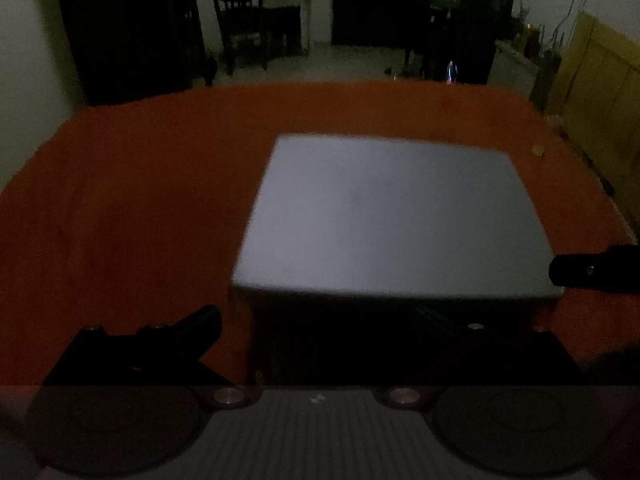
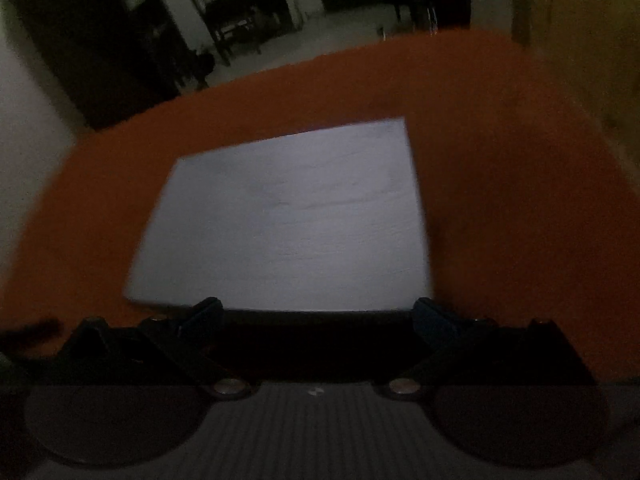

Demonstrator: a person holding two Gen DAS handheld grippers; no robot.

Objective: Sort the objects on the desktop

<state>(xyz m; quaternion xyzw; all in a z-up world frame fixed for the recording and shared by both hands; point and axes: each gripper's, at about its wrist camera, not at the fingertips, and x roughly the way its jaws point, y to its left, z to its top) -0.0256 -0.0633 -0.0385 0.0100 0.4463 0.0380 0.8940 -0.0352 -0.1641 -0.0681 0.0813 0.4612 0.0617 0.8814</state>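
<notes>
A: Dim room, orange desk (image 1: 132, 200). Seen from the left wrist: a pale grey box (image 1: 392, 216) resting on the desk, filling the middle toward 3 o'clock, flat top up, dark front wall facing the camera.

B: And the left gripper (image 1: 316, 320)?

A: Spread wide. 1 black finger (image 1: 200, 322) at 8 o'clock over bare desk, clear of the box's left edge; the other lost in the shadow under the box's front at 5 o'clock. Nothing clamped between them.

B: That dark bar at 3 o'clock?

A: Tip of the right gripper (image 1: 592, 268), poking in from the edge, over or against the box's near right corner. Cannot tell whether touching.

B: From the right wrist?

A: Same box (image 2: 288, 220), blurred, square top dead centre, slightly turned. Right gripper (image 2: 316, 308) also spread, both fingertips (image 2: 206, 308) pointing at the near edge of the box, 1 at 7 o'clock, 1 at 5 o'clock. Near edge sitting right between them, but no squeeze visible; contact hard to judge in the murk.

B: Anything else?

A: A dark smear at 9 o'clock low on the desk, too blurred to name. Beyond the desk at 12 o'clock, a dark chair (image 1: 240, 20) on a pale floor (image 1: 344, 60). At 2 o'clock, a yellowish cabinet (image 1: 600, 80).
</notes>
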